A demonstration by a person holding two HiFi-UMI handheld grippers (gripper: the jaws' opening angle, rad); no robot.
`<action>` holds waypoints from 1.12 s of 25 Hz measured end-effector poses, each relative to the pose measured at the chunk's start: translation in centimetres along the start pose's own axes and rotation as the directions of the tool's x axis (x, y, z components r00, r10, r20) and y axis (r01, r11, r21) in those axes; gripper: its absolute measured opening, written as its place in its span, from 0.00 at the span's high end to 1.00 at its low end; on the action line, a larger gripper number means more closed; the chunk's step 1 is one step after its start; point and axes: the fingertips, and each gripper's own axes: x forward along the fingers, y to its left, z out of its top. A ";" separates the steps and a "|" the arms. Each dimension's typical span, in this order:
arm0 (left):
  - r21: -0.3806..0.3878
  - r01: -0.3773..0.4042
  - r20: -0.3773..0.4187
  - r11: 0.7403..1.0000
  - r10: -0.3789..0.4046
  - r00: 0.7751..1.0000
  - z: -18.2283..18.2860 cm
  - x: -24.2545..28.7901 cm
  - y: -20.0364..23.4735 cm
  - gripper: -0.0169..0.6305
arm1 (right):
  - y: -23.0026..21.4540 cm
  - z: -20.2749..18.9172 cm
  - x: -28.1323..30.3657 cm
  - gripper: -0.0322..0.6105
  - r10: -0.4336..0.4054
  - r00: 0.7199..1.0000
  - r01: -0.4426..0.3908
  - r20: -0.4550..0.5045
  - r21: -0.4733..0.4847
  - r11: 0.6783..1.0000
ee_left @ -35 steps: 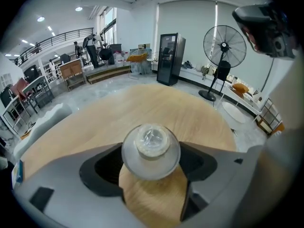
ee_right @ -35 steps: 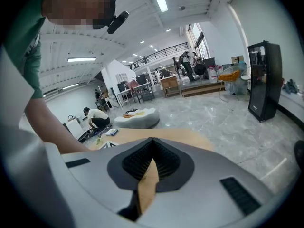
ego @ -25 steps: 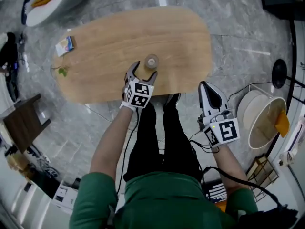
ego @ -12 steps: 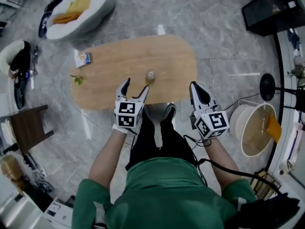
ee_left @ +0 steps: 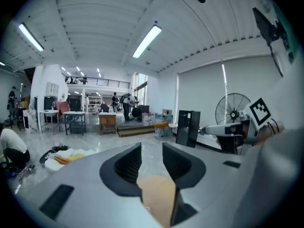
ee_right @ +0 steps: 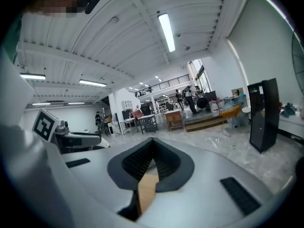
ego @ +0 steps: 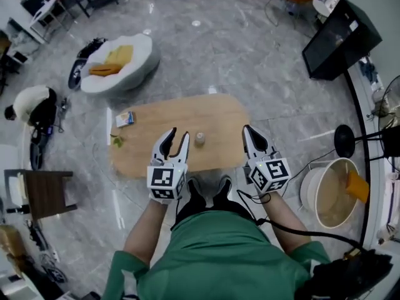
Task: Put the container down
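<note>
The container (ego: 200,139), a small tan jar, stands upright on the oval wooden table (ego: 219,114), near its front edge. My left gripper (ego: 178,135) hovers just left of the jar and apart from it. Its jaws are closing, a gap still shows between them, and nothing is in that gap. In the left gripper view the left gripper (ee_left: 152,161) points out across the hall, with only tabletop below it. My right gripper (ego: 247,132) is shut and empty at the table's front right edge. The right gripper view shows the right gripper (ee_right: 153,150) with its pads meeting.
A small box (ego: 125,118) and a green leaf (ego: 117,141) lie at the table's left end. Around the table are a white cushion with yellow cloth (ego: 119,61), a black cabinet (ego: 340,39), a white bucket (ego: 328,192), a dark chair (ego: 37,192) and a crouching person (ego: 31,105).
My left gripper has drawn back from the jar, which stays on the table, and its jaws have narrowed. The head view has pulled up and away, so more floor shows.
</note>
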 end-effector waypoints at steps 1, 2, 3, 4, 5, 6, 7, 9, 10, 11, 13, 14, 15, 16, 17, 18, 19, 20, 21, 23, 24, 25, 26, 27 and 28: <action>0.009 -0.004 0.030 1.000 0.003 1.000 1.3 -0.7 -0.2 0.76 | 0.3 0.7 -0.5 0.92 0.001 1.000 -0.001 0.011 -0.006 1.000; 0.020 -0.007 0.060 1.000 0.006 0.998 2.6 -1.3 -0.4 0.79 | 0.6 1.5 -0.9 0.92 0.001 1.000 0.000 0.024 -0.014 1.000; 0.037 -0.010 0.090 0.999 0.006 0.996 3.8 -1.7 -0.6 0.82 | 0.8 2.3 -1.1 0.92 -0.001 0.999 0.002 0.039 -0.022 1.000; 0.059 -0.012 0.120 0.998 0.005 0.993 5.0 -2.2 -0.8 0.84 | 0.9 3.2 -1.4 0.92 -0.003 0.998 0.004 0.056 -0.030 1.000; 0.083 -0.013 0.148 0.996 0.001 0.989 6.1 -2.6 -1.1 0.87 | 1.0 4.0 -1.6 0.92 -0.005 0.997 0.008 0.074 -0.036 0.999; 0.103 -0.012 0.171 0.995 -0.006 0.985 7.1 -2.8 -1.5 0.88 | 1.1 4.9 -1.8 0.92 -0.007 0.996 0.011 0.092 -0.041 0.999; 0.116 -0.010 0.190 0.993 -0.013 0.982 7.9 -3.0 -1.9 0.89 | 1.1 5.7 -2.0 0.92 -0.009 0.994 0.014 0.109 -0.045 0.999; 0.130 -0.004 0.222 0.992 -0.025 0.975 9.3 -3.2 -2.5 0.90 | 1.0 7.0 -2.4 0.92 -0.010 0.990 0.018 0.139 -0.056 0.998; 0.135 0.000 0.235 0.991 -0.032 0.972 9.8 -3.3 -2.8 0.90 | 1.0 7.6 -2.6 0.92 -0.010 0.988 0.020 0.151 -0.062 0.998; 0.140 0.005 0.247 0.990 -0.040 0.968 10.3 -3.4 -3.0 0.90 | 1.0 8.0 -2.8 0.92 -0.010 0.987 0.021 0.161 -0.066 0.998; 0.149 0.017 0.267 0.989 -0.056 0.962 11.3 -3.5 -3.3 0.91 | 1.0 8.9 -2.9 0.92 -0.013 0.984 0.025 0.177 -0.070 0.997; 0.153 0.021 0.274 0.988 -0.063 0.960 11.8 -3.5 -3.3 0.91 | 1.0 9.2 -2.9 0.92 -0.016 0.983 0.029 0.182 -0.071 0.997; 0.157 0.023 0.280 0.987 -0.067 0.958 12.2 -3.4 -3.4 0.91 | 0.9 9.6 -2.9 0.92 -0.019 0.982 0.033 0.187 -0.070 0.997; 0.161 0.023 0.287 0.987 -0.069 0.955 12.6 -3.3 -3.3 0.91 | 0.9 9.9 -2.9 0.92 -0.023 0.981 0.037 0.192 -0.069 0.997; 0.165 0.023 0.294 0.986 -0.071 0.953 13.0 -3.3 -3.2 0.91 | 0.9 10.2 -2.9 0.92 -0.025 0.980 0.039 0.197 -0.068 0.997; 0.169 0.023 0.300 0.985 -0.073 0.951 13.3 -3.2 -3.1 0.91 | 0.9 10.5 -2.8 0.92 -0.026 0.979 0.041 0.202 -0.068 0.997; 0.172 0.024 0.303 0.985 -0.077 0.950 13.6 -3.1 -3.1 0.91 | 0.9 10.8 -2.8 0.92 -0.026 0.978 0.042 0.206 -0.070 0.997; 0.176 0.027 0.304 0.984 -0.080 0.949 13.8 -3.0 -3.1 0.91 | 0.9 11.0 -2.7 0.92 -0.026 0.977 0.042 0.210 -0.072 0.997; 0.181 0.029 0.304 0.983 -0.084 0.949 13.9 -2.8 -3.1 0.91 | 0.9 11.1 -2.6 0.92 -0.026 0.977 0.043 0.213 -0.074 0.996; 0.192 0.031 0.307 0.981 -0.090 0.947 14.2 -2.3 -3.0 0.91 | 0.8 11.4 -2.1 0.92 -0.026 0.976 0.044 0.217 -0.080 0.996; 0.194 0.033 0.307 0.980 -0.092 0.947 14.2 -2.1 -3.0 0.91 | 0.7 11.6 -1.9 0.92 -0.027 0.976 0.046 0.217 -0.083 0.996; 0.192 0.036 0.306 0.981 -0.095 0.947 14.3 -1.8 -2.9 0.91 | 0.6 11.7 -1.8 0.92 -0.028 0.976 0.048 0.216 -0.084 0.995; 0.189 0.039 0.304 0.981 -0.097 0.948 14.3 -1.5 -2.8 0.91 | 0.5 11.7 -1.6 0.92 -0.030 0.976 0.049 0.214 -0.085 0.995; 0.186 0.043 0.301 0.982 -0.098 0.949 14.2 -1.3 -2.7 0.91 | 0.5 11.8 -1.4 0.92 -0.030 0.977 0.050 0.212 -0.086 0.995; 0.183 0.046 0.297 0.982 -0.100 0.950 14.1 -1.0 -2.6 0.91 | 0.4 11.8 -1.2 0.92 -0.030 0.978 0.049 0.209 -0.087 0.995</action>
